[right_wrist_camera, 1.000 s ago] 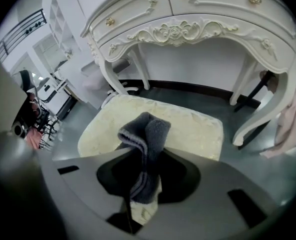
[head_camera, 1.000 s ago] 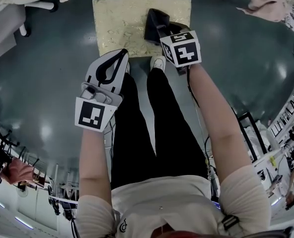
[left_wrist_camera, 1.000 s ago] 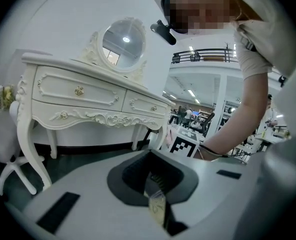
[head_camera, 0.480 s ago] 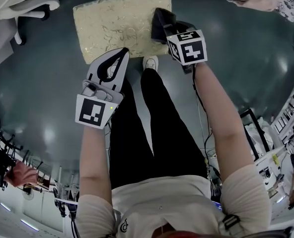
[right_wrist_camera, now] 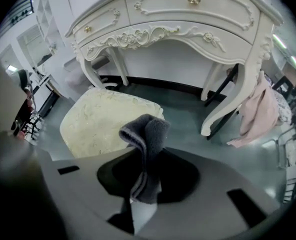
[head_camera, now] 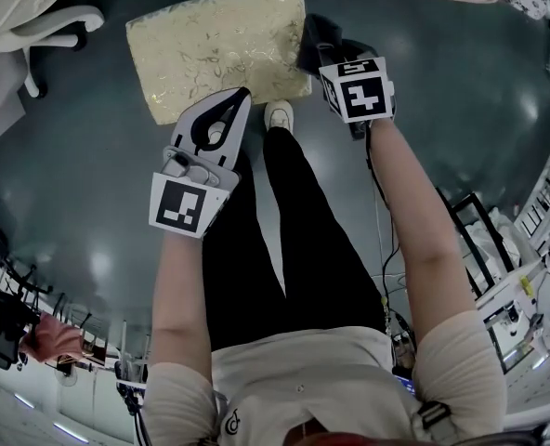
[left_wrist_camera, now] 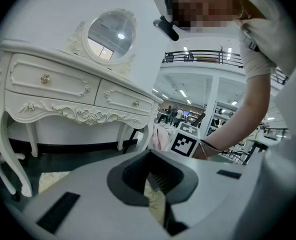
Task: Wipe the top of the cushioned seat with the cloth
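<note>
The right hand-held gripper is squeezed tight on the dark gray cloth, just by the right edge of the yellow cushioned seat. The left hand-held gripper has its tips together and holds nothing, near the seat's front edge.

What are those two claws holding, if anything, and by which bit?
Right gripper pinches the grey cloth near one end; its folded rest sticks out beyond the jaws. Left gripper: shut, empty.
</note>
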Available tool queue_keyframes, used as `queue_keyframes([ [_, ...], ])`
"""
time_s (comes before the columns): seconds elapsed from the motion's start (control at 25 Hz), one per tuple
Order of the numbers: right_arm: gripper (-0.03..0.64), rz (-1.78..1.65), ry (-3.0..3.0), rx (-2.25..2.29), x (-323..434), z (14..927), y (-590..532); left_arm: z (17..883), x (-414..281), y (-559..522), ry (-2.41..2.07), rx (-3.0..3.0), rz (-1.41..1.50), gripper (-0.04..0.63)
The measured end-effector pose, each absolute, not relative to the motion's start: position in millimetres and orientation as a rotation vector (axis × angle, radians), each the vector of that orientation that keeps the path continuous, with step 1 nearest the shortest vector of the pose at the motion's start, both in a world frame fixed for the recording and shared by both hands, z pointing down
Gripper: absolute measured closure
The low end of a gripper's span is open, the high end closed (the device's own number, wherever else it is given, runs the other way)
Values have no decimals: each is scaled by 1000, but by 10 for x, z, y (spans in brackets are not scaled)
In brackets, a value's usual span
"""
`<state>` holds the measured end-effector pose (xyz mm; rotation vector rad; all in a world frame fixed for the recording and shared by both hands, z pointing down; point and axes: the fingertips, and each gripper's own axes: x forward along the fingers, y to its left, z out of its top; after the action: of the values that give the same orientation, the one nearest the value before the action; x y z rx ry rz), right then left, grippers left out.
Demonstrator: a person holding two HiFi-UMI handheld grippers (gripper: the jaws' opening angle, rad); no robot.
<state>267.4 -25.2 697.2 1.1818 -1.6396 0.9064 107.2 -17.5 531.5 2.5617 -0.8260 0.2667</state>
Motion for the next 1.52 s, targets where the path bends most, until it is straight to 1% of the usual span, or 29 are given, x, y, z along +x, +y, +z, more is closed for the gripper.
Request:
queue_keyframes([
  [0.16,535,898,-1676,1188,2395,6742,-157,5228,863,-125,-819,2569,272,583],
  [0.36,535,958,-1747,1149,1694,6595,24,5123,425,-53,-831,2574,292,583],
  [0.72,535,993,-1845,946,273,6763,379,5277,-582,103,-933,2520,374,583],
  [0.92,534,1016,-1879,842,-296,6906,438,5380,-1086,118,-1001,2485,381,583],
  [1.2,534,1023,-1891,787,-829,7044,311,5508,-1609,106,-1040,2440,384,583],
  [1.36,534,1030,-1889,800,-880,7104,259,5577,-1670,134,-1033,2430,382,583],
  [1.52,532,1054,-1886,812,-789,7109,236,5550,-1582,105,-1013,2441,357,583],
])
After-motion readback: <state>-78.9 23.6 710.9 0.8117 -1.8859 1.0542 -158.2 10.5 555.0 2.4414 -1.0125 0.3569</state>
